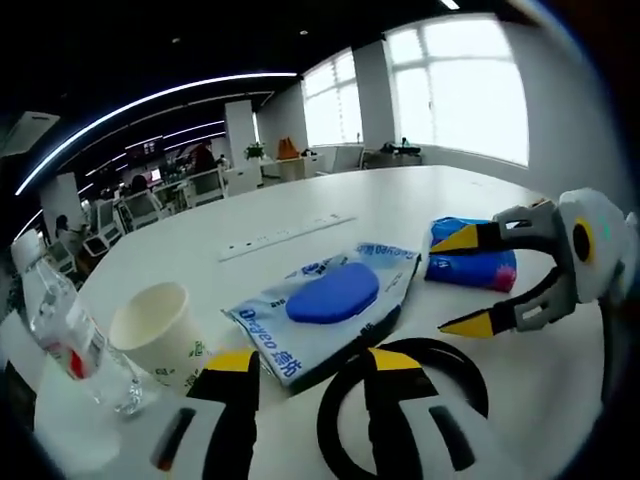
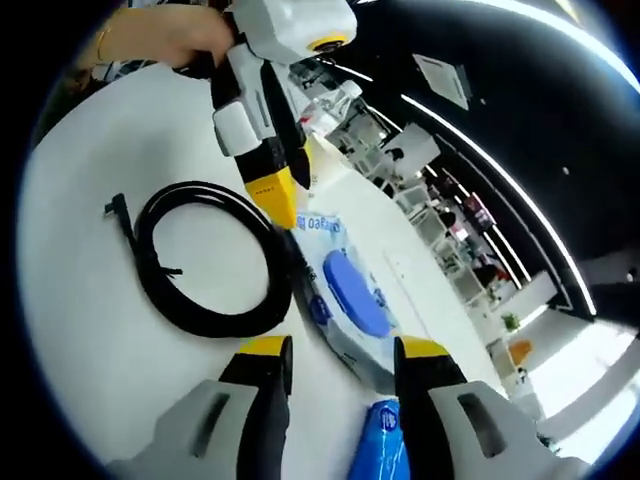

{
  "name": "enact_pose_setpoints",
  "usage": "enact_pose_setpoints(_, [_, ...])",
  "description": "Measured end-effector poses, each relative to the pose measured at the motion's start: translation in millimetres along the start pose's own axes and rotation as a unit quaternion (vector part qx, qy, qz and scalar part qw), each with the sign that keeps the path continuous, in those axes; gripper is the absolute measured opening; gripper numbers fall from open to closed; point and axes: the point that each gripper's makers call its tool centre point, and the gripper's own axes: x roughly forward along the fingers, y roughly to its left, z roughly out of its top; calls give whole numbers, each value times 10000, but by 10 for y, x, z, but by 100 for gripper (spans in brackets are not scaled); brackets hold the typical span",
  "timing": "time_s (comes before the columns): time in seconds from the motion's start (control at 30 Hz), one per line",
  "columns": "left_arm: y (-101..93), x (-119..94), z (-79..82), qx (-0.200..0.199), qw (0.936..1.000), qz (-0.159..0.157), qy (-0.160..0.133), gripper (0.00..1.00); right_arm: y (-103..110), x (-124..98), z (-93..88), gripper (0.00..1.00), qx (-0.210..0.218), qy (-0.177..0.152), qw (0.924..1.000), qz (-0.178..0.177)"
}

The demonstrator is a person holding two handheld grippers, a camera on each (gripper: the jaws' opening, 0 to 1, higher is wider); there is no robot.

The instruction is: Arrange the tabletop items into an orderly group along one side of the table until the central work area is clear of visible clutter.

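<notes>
Right now the left gripper [image 1: 305,365] hangs low over the white table [image 1: 400,205], jaws parted and holding nothing, one yellow tip above the coiled black cable [image 1: 400,400]. Just ahead lies the clear packet [image 1: 330,310] with a blue oval pad inside, and beyond it to the right a blue pouch [image 1: 475,260]. A paper cup [image 1: 155,330] stands at the left beside a clear plastic bottle [image 1: 75,345], possibly touching, hard to tell at the edge. The right gripper [image 1: 470,280] comes in from the right, jaws spread, hovering by the blue pouch. In the right gripper view those jaws [image 2: 340,360] straddle the near end of the packet [image 2: 345,300], gripping nothing, with the cable [image 2: 205,260] looped to the left and the left gripper [image 2: 275,190] above it.
</notes>
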Motion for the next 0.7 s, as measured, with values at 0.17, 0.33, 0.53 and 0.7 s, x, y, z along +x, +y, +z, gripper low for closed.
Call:
enact_pose_setpoints(0.17, [-19,-39,66,-28,9995,-63,-298,45,-34,-19,21,45,244,-173,9996,-9])
enact_pose_setpoints(0.33, [-41,-80,120,-59,9987,-94,-491,47,-56,-23,0,47,508,-218,9985,-23])
enact_pose_setpoints(0.53, [-78,-106,112,-357,9972,-250,-605,51,-77,-57,9,56,1036,-407,9938,38])
enact_pose_setpoints(0.7, [-119,-107,19,-600,9950,-405,-686,65,-64,-81,20,57,1234,-530,9909,98])
